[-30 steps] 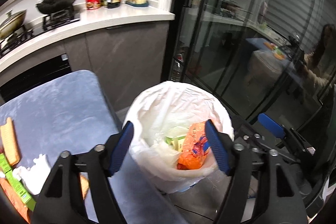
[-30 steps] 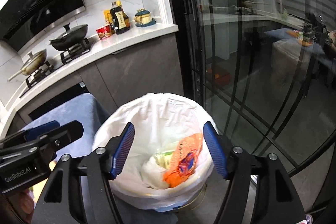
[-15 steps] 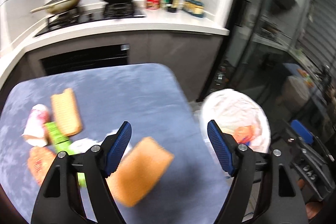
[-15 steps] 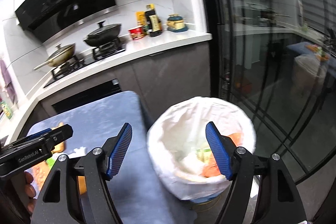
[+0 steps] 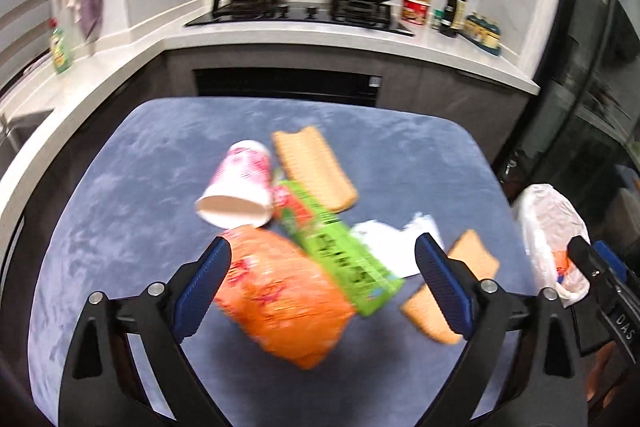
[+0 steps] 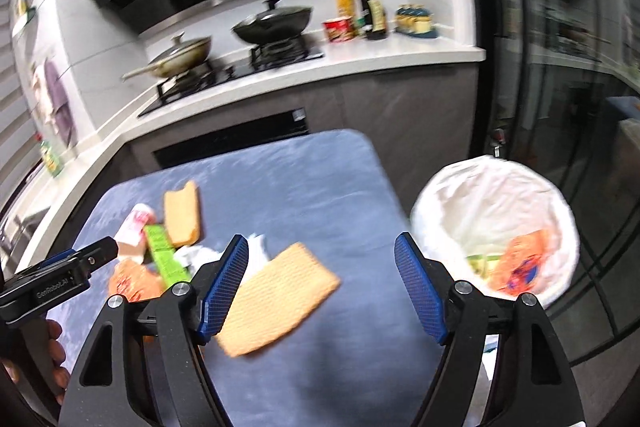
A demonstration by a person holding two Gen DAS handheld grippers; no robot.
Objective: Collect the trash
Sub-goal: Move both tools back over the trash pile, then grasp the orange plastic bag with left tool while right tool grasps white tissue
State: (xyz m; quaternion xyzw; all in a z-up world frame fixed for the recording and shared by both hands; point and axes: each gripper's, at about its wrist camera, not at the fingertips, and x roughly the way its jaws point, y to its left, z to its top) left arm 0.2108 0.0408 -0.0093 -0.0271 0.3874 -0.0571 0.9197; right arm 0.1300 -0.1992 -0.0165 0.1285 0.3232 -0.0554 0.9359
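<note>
Trash lies on a blue table [image 5: 120, 227]: an orange snack bag [image 5: 280, 299], a green packet [image 5: 340, 259], a tipped pink paper cup [image 5: 240, 183], crumpled white paper [image 5: 388, 239] and two tan wrappers [image 5: 312, 167] [image 5: 452, 287]. My left gripper [image 5: 322, 287] is open and empty above the orange bag. My right gripper [image 6: 322, 283] is open and empty above the nearer tan wrapper [image 6: 276, 299]. A bin lined with a white bag [image 6: 496, 227] stands right of the table and holds an orange packet [image 6: 520, 263].
A kitchen counter [image 5: 320, 39] with a hob, two pans and bottles runs behind the table. Dark glass doors [image 6: 560, 67] stand at the right, close behind the bin. The bin also shows in the left wrist view [image 5: 548, 227].
Both grippers have swung left from above the bin to above the table. The left one now hovers over the trash pile, the right over the tan wrapper.
</note>
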